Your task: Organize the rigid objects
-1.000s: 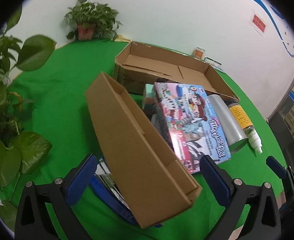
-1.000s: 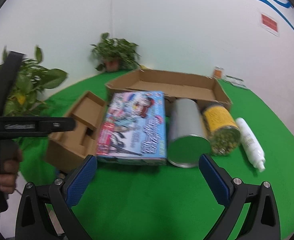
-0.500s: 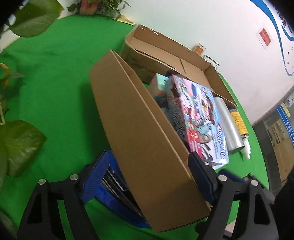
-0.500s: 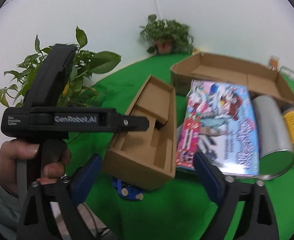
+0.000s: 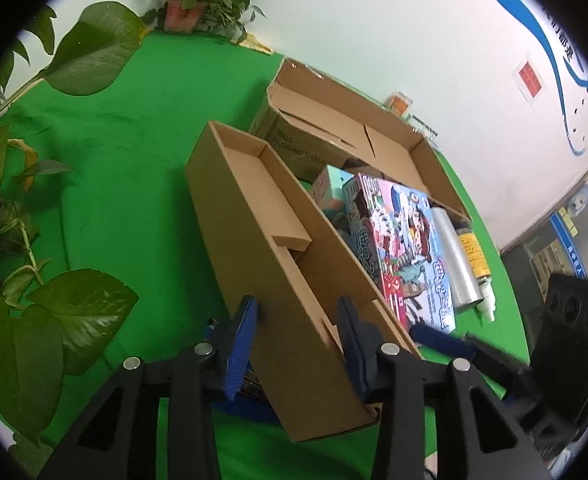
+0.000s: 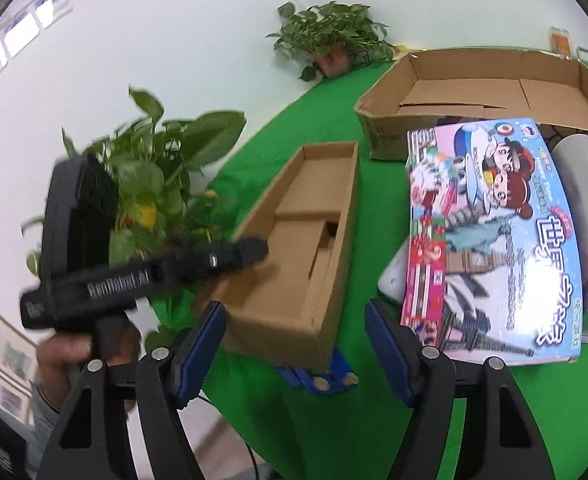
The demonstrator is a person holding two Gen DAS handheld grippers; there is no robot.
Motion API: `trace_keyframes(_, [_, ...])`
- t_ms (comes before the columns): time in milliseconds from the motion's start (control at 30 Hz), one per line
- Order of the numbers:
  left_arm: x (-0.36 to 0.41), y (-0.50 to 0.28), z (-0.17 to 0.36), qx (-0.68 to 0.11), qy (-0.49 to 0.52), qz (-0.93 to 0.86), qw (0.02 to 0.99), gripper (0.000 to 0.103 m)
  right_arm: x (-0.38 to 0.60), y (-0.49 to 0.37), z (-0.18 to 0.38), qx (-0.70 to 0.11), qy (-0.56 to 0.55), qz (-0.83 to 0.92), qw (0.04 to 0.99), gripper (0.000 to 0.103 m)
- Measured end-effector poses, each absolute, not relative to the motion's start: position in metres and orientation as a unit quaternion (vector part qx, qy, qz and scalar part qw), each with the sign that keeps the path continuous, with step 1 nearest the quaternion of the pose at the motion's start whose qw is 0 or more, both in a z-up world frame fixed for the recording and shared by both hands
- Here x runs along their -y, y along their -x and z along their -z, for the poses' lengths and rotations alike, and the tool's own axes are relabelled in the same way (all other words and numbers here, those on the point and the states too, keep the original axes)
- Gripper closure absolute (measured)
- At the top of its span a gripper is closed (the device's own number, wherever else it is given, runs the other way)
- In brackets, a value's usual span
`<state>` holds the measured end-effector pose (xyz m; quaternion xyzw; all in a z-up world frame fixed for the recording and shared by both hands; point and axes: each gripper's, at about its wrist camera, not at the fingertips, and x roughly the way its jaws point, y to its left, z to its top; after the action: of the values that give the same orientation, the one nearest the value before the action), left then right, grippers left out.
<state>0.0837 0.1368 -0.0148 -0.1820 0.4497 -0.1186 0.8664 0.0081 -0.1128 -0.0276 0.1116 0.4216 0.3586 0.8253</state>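
Observation:
A long brown cardboard tray [image 5: 278,264] lies tilted on the green table; it also shows in the right wrist view [image 6: 302,240]. My left gripper [image 5: 296,344] is shut on the tray's near side wall, one pad outside and one inside. My right gripper [image 6: 294,354] is open around the tray's near end without gripping it. A colourful toy box [image 5: 404,252] lies right of the tray, also in the right wrist view [image 6: 494,240]. A blue item [image 6: 318,374] sticks out from under the tray.
A large open cardboard box [image 6: 490,88] stands behind. A silver cylinder [image 5: 454,256], a yellow-labelled jar [image 5: 472,248] and a white bottle [image 5: 488,306] lie right of the toy box. Leafy plants [image 5: 34,240] crowd the left edge; a potted plant [image 5: 198,0] stands at the back.
My left gripper has closed from wide open onto the tray's side wall. My right gripper has swung left from the toy box and cylinder toward the tray's end and narrowed somewhat.

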Motion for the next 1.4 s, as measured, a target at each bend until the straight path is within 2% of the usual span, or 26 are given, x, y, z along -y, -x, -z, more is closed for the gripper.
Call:
trace_keyframes(33, [-0.137, -0.083, 0.015, -0.454, 0.181, 0.120, 0.864, 0.063, 0.111, -0.013, 0.027, -0.427, -0.103, -0.347, 0.829, 0.035])
trace_keyframes(100, [-0.137, -0.083, 0.015, -0.462, 0.179, 0.121, 0.860, 0.063, 0.104, -0.023, 0.032, -0.450, -0.087, -0.329, 0.825, 0.055])
trace_keyframes(133, [-0.138, -0.082, 0.015, -0.466, 0.178, 0.122, 0.858, 0.063, 0.097, -0.028, 0.037, -0.468, -0.076, -0.323, 0.819, 0.061])
trace_keyframes(267, [-0.137, -0.079, 0.016, -0.492, 0.174, 0.132, 0.843, 0.060, 0.076, -0.031, 0.046, -0.488, -0.046, -0.326, 0.808, 0.073])
trace_keyframes(400, [-0.134, -0.072, 0.018, -0.507, 0.150, 0.125, 0.840, 0.057, 0.070, -0.027, 0.050, -0.489, -0.040, -0.330, 0.806, 0.075])
trace_keyframes(533, [-0.128, -0.066, 0.012, -0.496, 0.119, 0.116, 0.852, 0.066, 0.065, -0.024, 0.045, -0.478, -0.025, -0.321, 0.817, 0.076])
trace_keyframes(667, [-0.123, -0.063, 0.007, -0.488, 0.118, 0.121, 0.856, 0.068, 0.069, -0.021, 0.024, -0.445, -0.021, -0.314, 0.838, 0.077])
trace_keyframes(933, [-0.111, -0.069, -0.062, -0.385, 0.090, 0.135, 0.908, 0.070, 0.090, -0.016, -0.049, -0.350, -0.029, -0.289, 0.891, 0.077])
trace_keyframes(1400, [-0.061, -0.178, -0.129, -0.287, 0.070, 0.230, 0.927, 0.073, 0.150, -0.088, -0.150, -0.252, -0.047, -0.187, 0.948, 0.077])
